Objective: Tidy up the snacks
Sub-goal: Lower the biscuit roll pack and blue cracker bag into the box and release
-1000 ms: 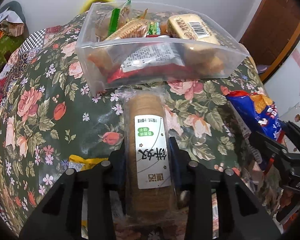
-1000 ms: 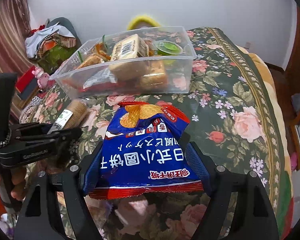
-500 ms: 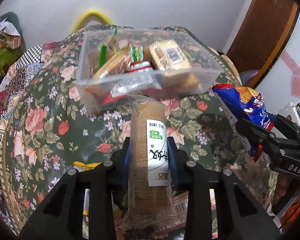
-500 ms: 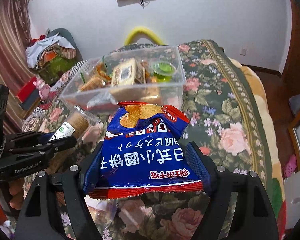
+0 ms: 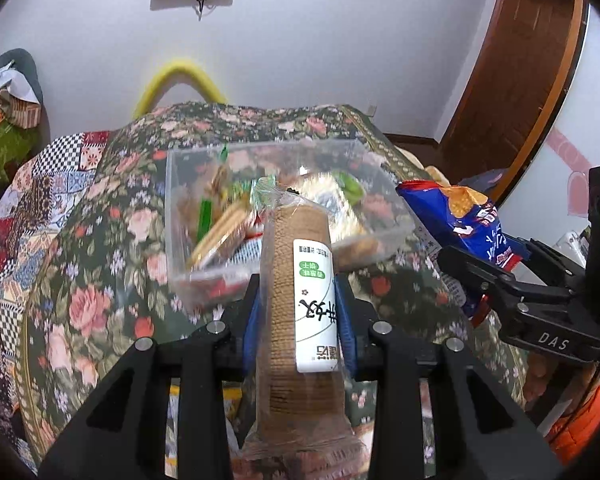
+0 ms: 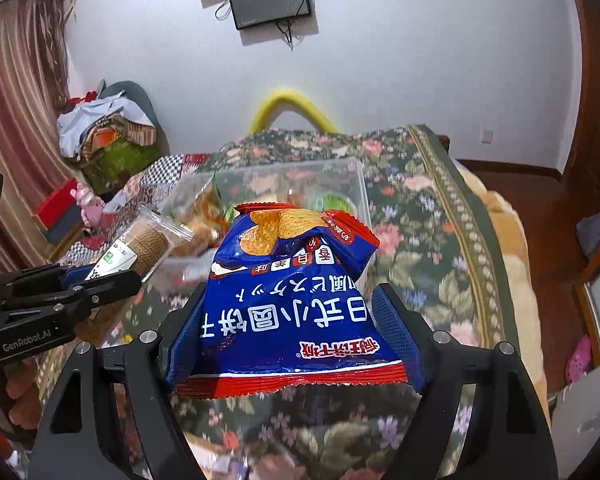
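My left gripper [image 5: 298,300] is shut on a clear-wrapped roll of brown biscuits [image 5: 296,280] with a white label, held up in the air. My right gripper [image 6: 290,312] is shut on a blue and red snack bag [image 6: 292,304], also lifted. The roll shows in the right wrist view [image 6: 146,242] at the left, the bag in the left wrist view [image 5: 464,220] at the right. A clear plastic bin [image 5: 188,268] with several snacks stands on the floral cloth beyond both grippers; it also shows in the right wrist view [image 6: 362,196].
The floral-covered table [image 6: 428,264] drops off at the right edge. A yellow packet [image 5: 204,392] lies below the left gripper. A chair with piled clothes [image 6: 104,128] stands at the far left. A yellow chair back [image 5: 176,80] rises behind the table.
Both grippers have risen and pulled back with their snacks. The bin now looks smaller and farther away, and more wall shows.
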